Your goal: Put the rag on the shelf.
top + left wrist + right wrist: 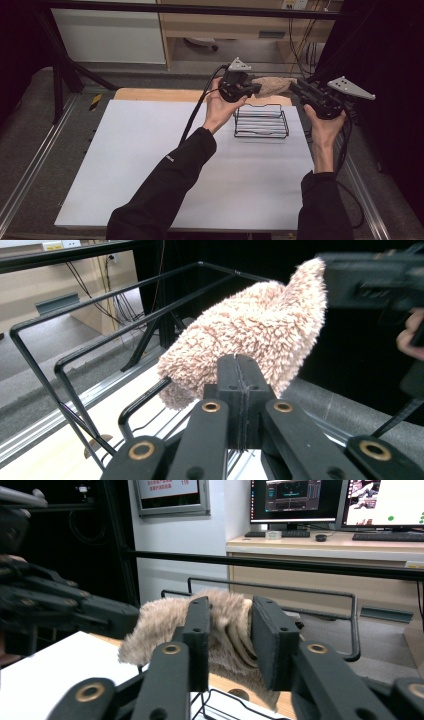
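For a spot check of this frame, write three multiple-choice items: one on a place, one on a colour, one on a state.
1. Where is the fluffy cloth?
A. flat on the table
B. in the air above the wire rack, between the two grippers
C. on the floor

2. What colour is the rack?
A. black
B. white
C. red

3. How do the left gripper's jaws stand?
A. wide open
B. shut on the cloth
C. shut on the rack

Key: 1 B, the high view shows the cloth held up over the rack; 2 A, its wires are black; 3 B, the jaws meet with the cloth pinched at their tips.
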`<state>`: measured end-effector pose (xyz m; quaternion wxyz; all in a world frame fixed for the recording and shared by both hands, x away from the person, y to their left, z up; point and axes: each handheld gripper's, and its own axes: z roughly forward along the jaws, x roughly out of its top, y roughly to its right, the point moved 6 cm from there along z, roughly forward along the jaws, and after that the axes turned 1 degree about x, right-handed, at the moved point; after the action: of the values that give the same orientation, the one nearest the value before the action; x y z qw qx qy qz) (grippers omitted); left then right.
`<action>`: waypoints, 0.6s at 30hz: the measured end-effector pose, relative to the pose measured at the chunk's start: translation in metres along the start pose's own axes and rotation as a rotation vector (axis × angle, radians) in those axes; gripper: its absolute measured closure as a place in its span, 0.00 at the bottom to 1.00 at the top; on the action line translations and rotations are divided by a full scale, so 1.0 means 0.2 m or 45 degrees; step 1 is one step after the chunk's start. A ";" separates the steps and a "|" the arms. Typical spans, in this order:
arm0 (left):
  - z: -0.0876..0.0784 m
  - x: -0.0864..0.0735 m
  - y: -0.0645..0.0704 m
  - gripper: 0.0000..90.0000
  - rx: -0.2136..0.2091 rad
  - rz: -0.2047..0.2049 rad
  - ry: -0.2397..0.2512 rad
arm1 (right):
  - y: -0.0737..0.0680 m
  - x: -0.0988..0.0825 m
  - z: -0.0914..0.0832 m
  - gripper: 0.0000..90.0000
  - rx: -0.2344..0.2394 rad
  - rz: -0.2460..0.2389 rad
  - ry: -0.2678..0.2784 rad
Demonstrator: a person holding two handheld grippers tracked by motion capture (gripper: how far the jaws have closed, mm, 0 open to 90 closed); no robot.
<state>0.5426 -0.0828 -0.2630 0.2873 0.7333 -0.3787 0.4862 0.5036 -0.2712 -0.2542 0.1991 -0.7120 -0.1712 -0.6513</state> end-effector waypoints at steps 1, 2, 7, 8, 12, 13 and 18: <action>0.00 0.00 0.00 0.99 0.002 0.006 -0.006 | 0.00 0.01 0.00 0.74 0.000 -0.007 0.003; 0.01 -0.01 0.00 0.99 0.006 0.014 -0.012 | 0.00 0.02 -0.01 0.72 -0.003 -0.006 0.006; 0.03 -0.03 0.01 1.00 0.015 0.048 -0.033 | -0.04 0.07 0.00 0.80 0.023 -0.023 -0.010; 0.03 -0.03 0.01 1.00 0.015 0.052 -0.035 | -0.04 0.06 0.00 0.86 0.025 -0.020 -0.035; 0.03 -0.04 0.00 1.00 0.018 0.067 -0.032 | -0.04 -0.03 0.04 0.98 0.027 0.014 -0.164; 0.03 -0.04 0.00 1.00 0.021 0.072 -0.035 | -0.04 -0.05 0.05 0.99 0.027 0.020 -0.184; 0.04 -0.06 0.00 0.99 0.032 0.081 -0.045 | 0.00 -0.17 0.08 1.00 -0.028 0.031 -0.251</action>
<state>0.5442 -0.0865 -0.2765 0.2557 0.7329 -0.4006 0.4867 0.5141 -0.2638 -0.2883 0.1812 -0.7767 -0.1740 -0.5776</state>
